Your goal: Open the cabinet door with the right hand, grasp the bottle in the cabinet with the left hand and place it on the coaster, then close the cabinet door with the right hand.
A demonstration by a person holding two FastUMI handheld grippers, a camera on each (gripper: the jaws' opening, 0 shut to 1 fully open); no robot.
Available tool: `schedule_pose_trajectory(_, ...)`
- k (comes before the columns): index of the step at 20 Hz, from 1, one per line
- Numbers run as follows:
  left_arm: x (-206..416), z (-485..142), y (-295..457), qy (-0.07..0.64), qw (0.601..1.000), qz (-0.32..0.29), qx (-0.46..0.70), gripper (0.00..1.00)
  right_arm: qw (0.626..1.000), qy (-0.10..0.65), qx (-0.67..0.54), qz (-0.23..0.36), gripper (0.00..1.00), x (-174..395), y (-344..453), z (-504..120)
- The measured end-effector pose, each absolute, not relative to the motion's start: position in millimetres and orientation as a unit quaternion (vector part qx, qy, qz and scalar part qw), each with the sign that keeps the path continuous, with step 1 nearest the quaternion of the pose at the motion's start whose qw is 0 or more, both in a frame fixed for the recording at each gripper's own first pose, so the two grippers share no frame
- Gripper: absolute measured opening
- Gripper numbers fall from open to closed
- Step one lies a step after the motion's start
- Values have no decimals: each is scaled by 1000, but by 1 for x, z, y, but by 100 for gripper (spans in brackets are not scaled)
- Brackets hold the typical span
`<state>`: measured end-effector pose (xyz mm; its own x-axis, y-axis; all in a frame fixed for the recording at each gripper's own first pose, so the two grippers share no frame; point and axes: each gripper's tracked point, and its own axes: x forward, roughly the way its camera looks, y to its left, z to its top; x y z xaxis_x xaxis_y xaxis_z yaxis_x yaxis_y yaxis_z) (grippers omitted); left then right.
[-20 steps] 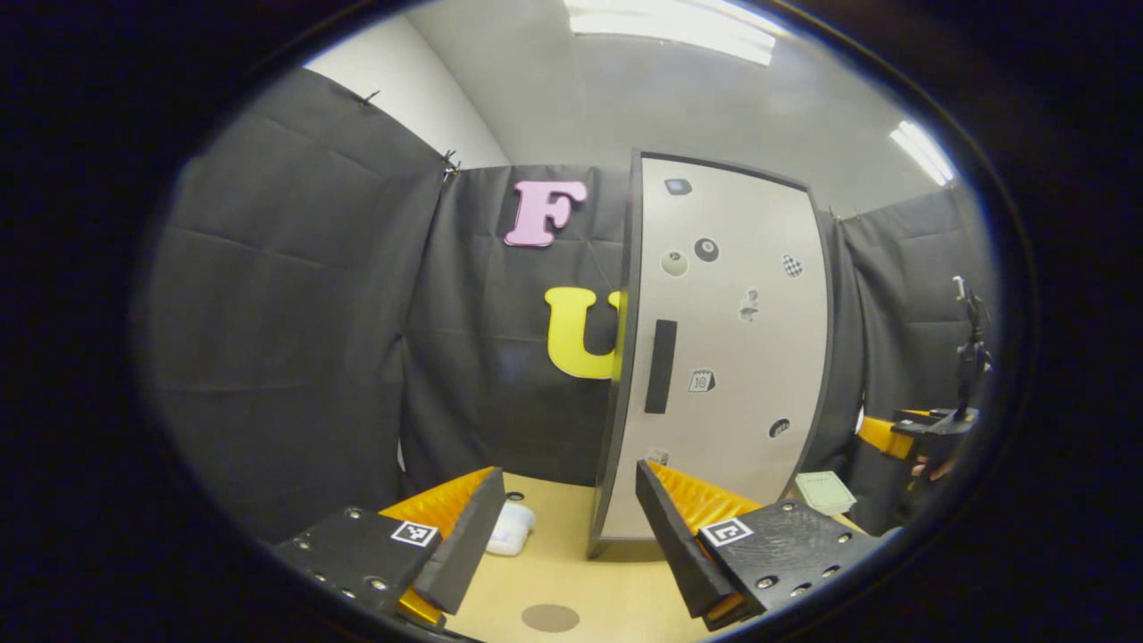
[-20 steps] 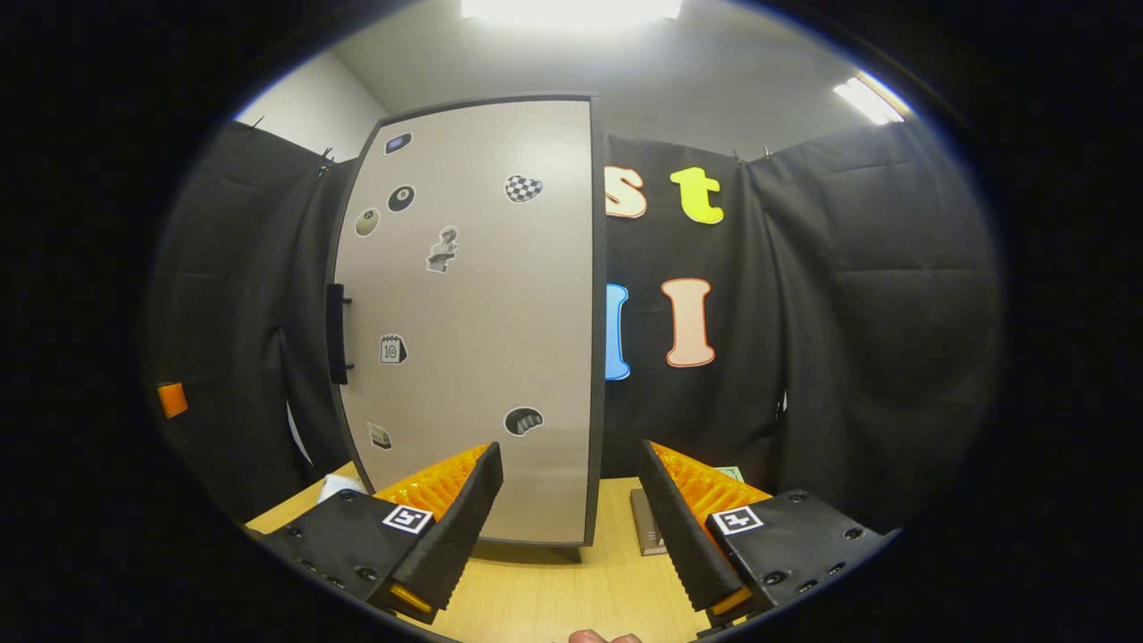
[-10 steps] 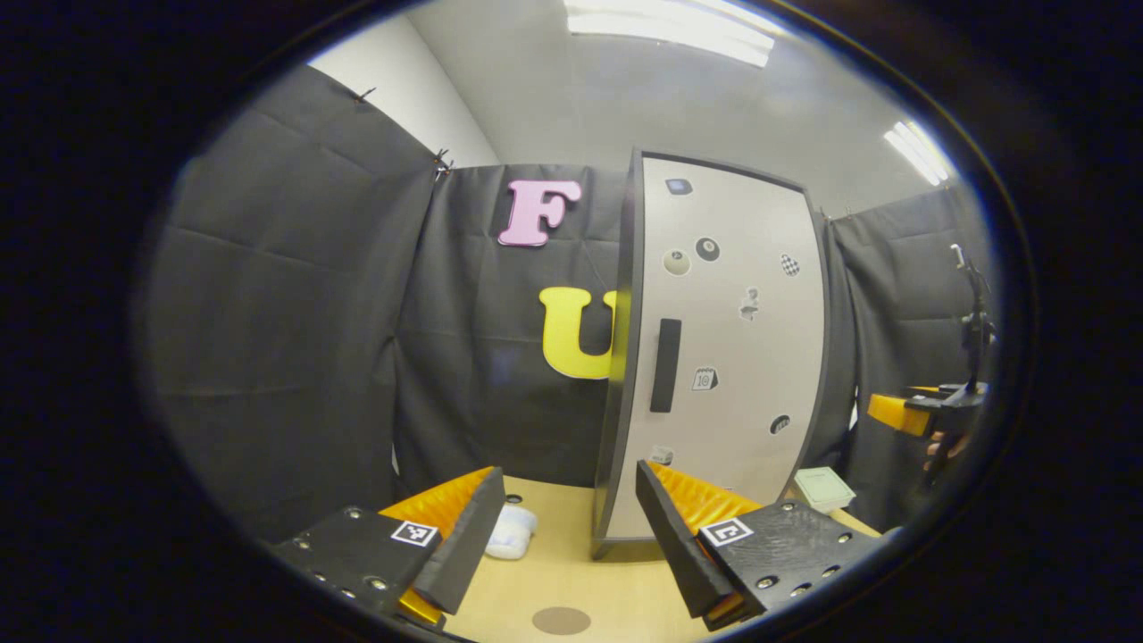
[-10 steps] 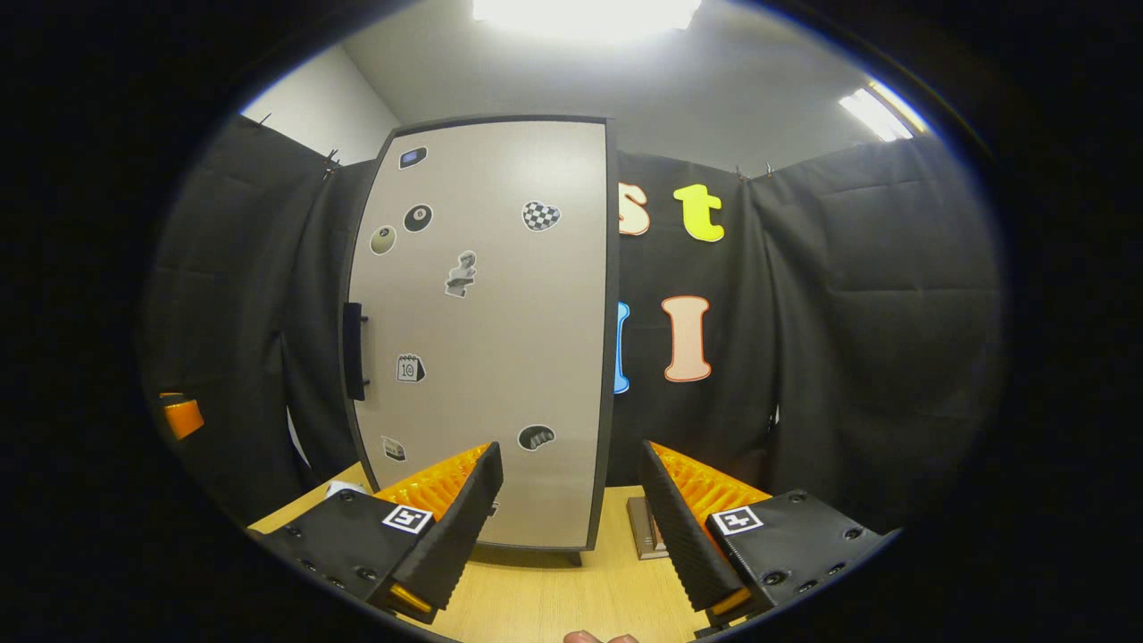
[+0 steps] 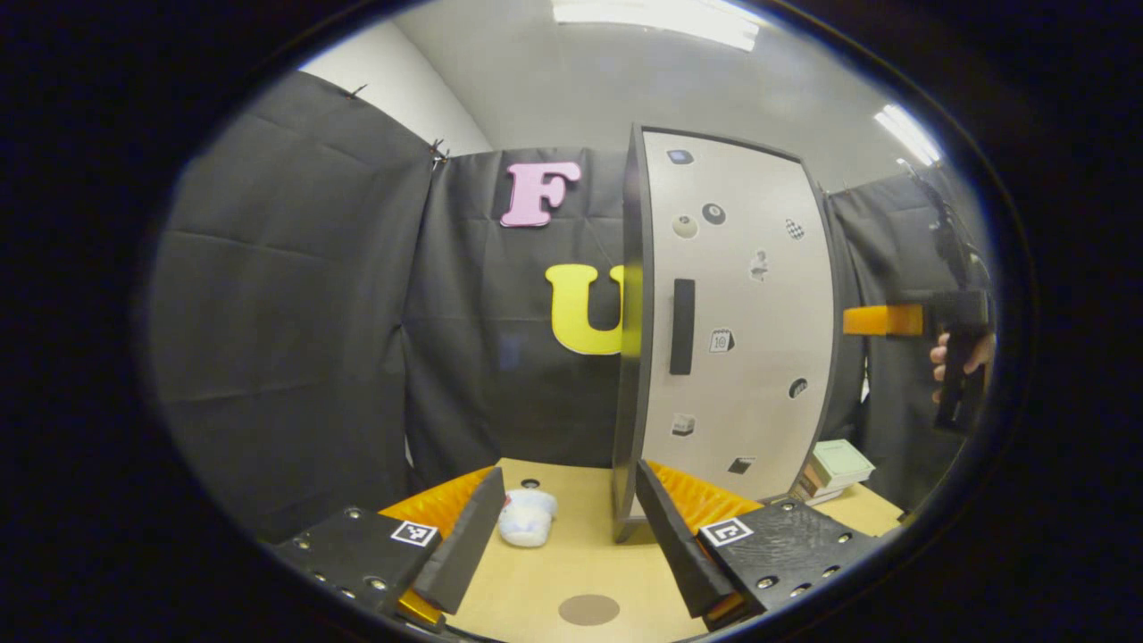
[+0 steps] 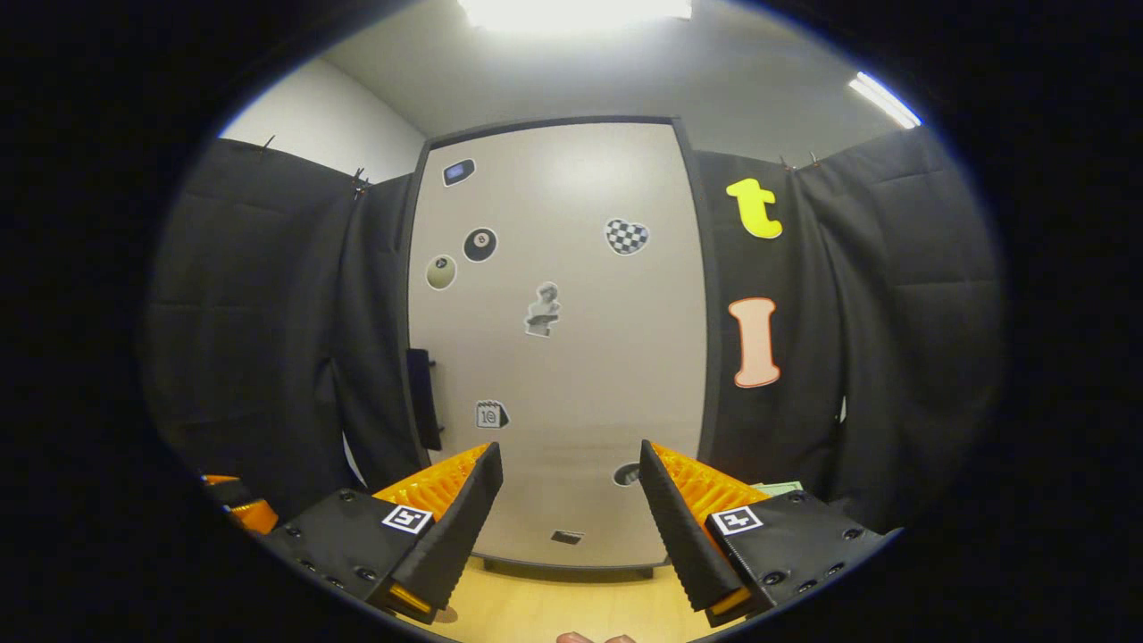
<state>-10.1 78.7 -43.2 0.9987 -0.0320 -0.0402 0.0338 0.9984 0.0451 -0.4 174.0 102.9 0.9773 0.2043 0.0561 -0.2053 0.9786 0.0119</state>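
Both tongs spread, cabinet door (image 6: 554, 348) shut.
Your right gripper (image 6: 571, 527) faces the door, its handle (image 6: 421, 397) left of the fingers; your left gripper (image 5: 567, 545) hovers above the coaster (image 5: 588, 609); the bottle is presumably inside.

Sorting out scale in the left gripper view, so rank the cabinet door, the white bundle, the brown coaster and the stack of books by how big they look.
1. Cabinet door, by far.
2. Stack of books.
3. White bundle and brown coaster look alike; the coaster lies nearer the camera, so I won't rank them.

One cabinet (image 5: 741, 304), one coaster (image 5: 588, 609), one white bundle (image 5: 527, 518), perhaps three stacked books (image 5: 830, 469), two claws (image 5: 563, 527) (image 6: 571, 527).
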Motion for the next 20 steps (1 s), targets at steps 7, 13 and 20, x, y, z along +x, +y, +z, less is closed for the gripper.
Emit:
schedule_pose_trajectory(7,-17,-58,113,32,999,7,8,89,987,-17,11,161,97,46,274,132)
schedule_pose_trajectory(13,-29,-69,155,41,998,41,-6,89,987,2,8,162,98,87,335,121)
schedule_pose_trajectory(20,-39,-85,204,54,995,83,-27,89,991,35,12,130,82,123,359,100)
